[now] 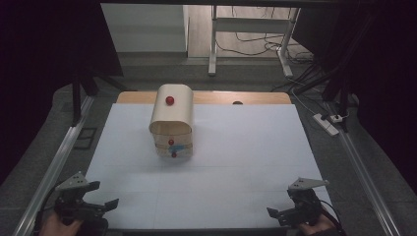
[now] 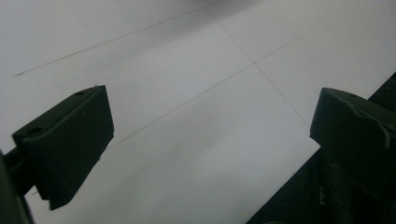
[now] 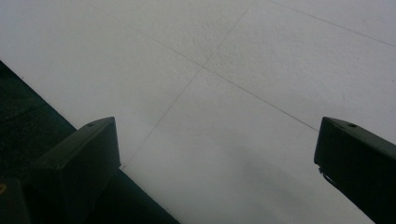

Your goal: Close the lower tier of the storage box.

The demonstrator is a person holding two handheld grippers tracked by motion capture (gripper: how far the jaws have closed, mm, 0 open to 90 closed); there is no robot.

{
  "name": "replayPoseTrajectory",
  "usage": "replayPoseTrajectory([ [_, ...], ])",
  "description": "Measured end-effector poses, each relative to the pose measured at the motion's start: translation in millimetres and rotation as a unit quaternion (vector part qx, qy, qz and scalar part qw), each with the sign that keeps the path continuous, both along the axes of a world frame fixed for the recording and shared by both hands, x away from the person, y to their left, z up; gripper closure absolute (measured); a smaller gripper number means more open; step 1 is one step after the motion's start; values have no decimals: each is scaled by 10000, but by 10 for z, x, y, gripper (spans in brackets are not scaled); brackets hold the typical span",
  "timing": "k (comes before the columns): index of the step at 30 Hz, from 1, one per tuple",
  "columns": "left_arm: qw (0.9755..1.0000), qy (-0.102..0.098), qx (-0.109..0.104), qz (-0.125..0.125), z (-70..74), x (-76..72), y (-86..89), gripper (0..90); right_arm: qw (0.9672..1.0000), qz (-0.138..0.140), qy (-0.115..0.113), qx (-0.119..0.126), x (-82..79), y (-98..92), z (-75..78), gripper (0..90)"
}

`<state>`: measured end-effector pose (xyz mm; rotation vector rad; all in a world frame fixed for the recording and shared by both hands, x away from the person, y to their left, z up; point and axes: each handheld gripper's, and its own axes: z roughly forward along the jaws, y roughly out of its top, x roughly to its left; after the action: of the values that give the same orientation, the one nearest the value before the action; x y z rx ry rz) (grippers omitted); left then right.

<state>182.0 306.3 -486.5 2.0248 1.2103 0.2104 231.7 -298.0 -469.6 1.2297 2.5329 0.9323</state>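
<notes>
The box, a small cream cabinet with a rounded top, stands on the white table toward its far side, a little left of centre and well apart from both grippers. It looks like thin bent wood or board: probably light, stiff and a bit hollow, so a hard squeeze on the curved shell could flex or mark it, and a push high up could tip or slide it on the smooth sheet. Three red knobs show on it, one on the rounded top and two on the near face, one above the other; these look like the natural places to take hold, small and round, so likely to slip unless the jaws close squarely on them. A blue patch sits on the near face by the lower knobs; what it is cannot be told. The left gripper rests near the table's near left corner, far from the box, jaws spread wide over bare sheet. The right gripper sits at the near right corner, likewise released and holding nothing. Nothing lies between the box and either gripper. Beyond the box, the wooden edge and a floor with cables stay out of the way.
</notes>
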Motion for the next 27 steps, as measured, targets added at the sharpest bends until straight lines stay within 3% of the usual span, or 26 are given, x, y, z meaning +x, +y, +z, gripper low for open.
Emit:
replayPoseTrajectory([
  [27, 9981, 451, 402, -142, -50, -14, -53, 5, 10000, -3, 28, -57, -1, 9, -2, 0],
])
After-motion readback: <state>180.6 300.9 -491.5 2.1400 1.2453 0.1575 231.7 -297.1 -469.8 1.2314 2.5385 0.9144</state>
